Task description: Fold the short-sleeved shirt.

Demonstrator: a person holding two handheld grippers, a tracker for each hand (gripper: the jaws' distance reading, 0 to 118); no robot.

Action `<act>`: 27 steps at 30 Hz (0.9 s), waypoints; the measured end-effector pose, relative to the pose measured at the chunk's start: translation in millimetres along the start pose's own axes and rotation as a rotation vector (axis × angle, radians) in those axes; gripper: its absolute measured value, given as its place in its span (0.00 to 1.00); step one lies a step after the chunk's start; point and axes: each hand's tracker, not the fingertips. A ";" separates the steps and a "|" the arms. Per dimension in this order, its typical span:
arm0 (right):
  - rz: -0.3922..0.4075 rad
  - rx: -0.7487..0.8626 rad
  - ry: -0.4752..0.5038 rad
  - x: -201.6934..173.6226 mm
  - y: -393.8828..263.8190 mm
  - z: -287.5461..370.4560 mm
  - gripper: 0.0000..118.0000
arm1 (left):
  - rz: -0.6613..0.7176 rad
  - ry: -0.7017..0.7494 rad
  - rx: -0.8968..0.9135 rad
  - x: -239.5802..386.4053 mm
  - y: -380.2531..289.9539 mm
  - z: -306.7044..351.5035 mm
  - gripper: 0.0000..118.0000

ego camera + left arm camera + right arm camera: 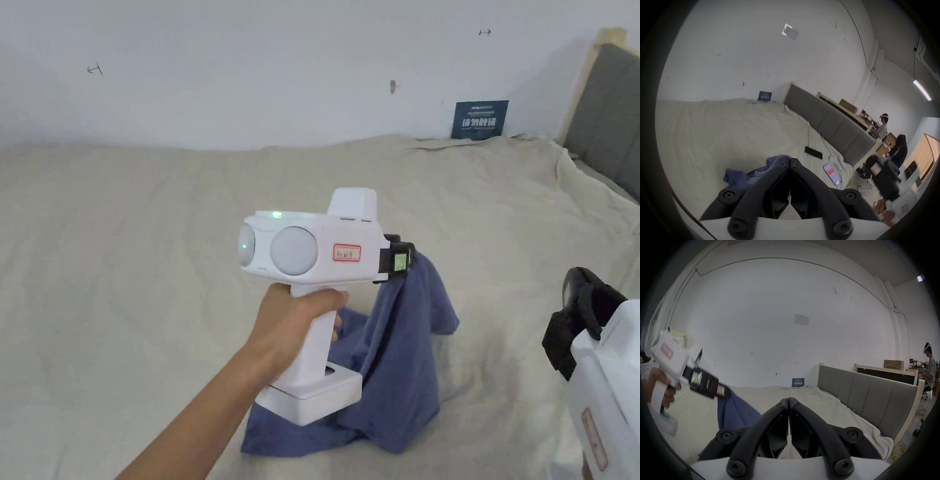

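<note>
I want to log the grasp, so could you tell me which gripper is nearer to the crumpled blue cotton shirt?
Left. The left gripper is clamped on the blue cotton shirt, lifting it off the bed; the right gripper is shut, empty and off to the shirt's right.

A beige sheet [125,262] covers the bed, with a grey padded headboard [826,120] along its side. A small dark sign [479,119] leans against the white wall [250,69]. Two phones [832,174] lie on the sheet near the headboard.

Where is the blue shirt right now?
In the head view, the crumpled blue short-sleeved shirt hangs from the left gripper at centre, its lower part resting on the beige bed sheet.
</note>
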 end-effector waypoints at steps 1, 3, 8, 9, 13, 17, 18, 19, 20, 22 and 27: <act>-0.001 -0.004 -0.006 2.2 -1.4 0.3 0.00 | -0.002 0.007 -0.033 -2.8 -9.6 -10.2 0.00; -0.004 -0.010 -0.012 4.9 -3.9 1.2 0.00 | 0.015 0.040 -0.086 -10.2 -26.3 -27.1 0.00; -0.005 -0.026 -0.013 5.2 -9.1 1.3 0.00 | 0.050 0.126 -0.240 -37.0 -70.1 -59.8 0.00; -0.005 -0.028 -0.011 4.7 -9.8 1.0 0.00 | 0.033 0.151 -0.293 -42.2 -79.4 -67.5 0.00; -0.008 -0.039 -0.001 2.4 -12.3 0.3 0.00 | -0.015 0.254 -0.439 -59.1 -125.7 -93.7 0.00; 0.001 -0.047 0.008 0.8 -14.4 0.8 0.00 | -0.022 0.302 -0.553 -70.0 -161.4 -109.7 0.00; 0.004 -0.048 0.010 0.5 -14.8 0.9 0.00 | -0.015 0.305 -0.548 -71.2 -165.1 -110.9 0.00; 0.008 -0.049 0.012 0.0 -15.1 1.1 0.00 | -0.004 0.306 -0.555 -73.0 -168.5 -112.4 0.00; 0.010 -0.049 0.013 -0.6 -15.4 1.2 0.00 | -0.004 0.310 -0.556 -72.6 -171.2 -112.3 0.00; 0.012 -0.052 0.016 -1.0 -15.9 0.8 0.00 | -0.012 0.316 -0.553 -70.8 -170.9 -112.9 0.00; 0.003 -0.050 0.023 -2.6 -13.9 2.4 0.00 | -0.022 0.317 -0.522 -63.8 -166.2 -107.0 0.28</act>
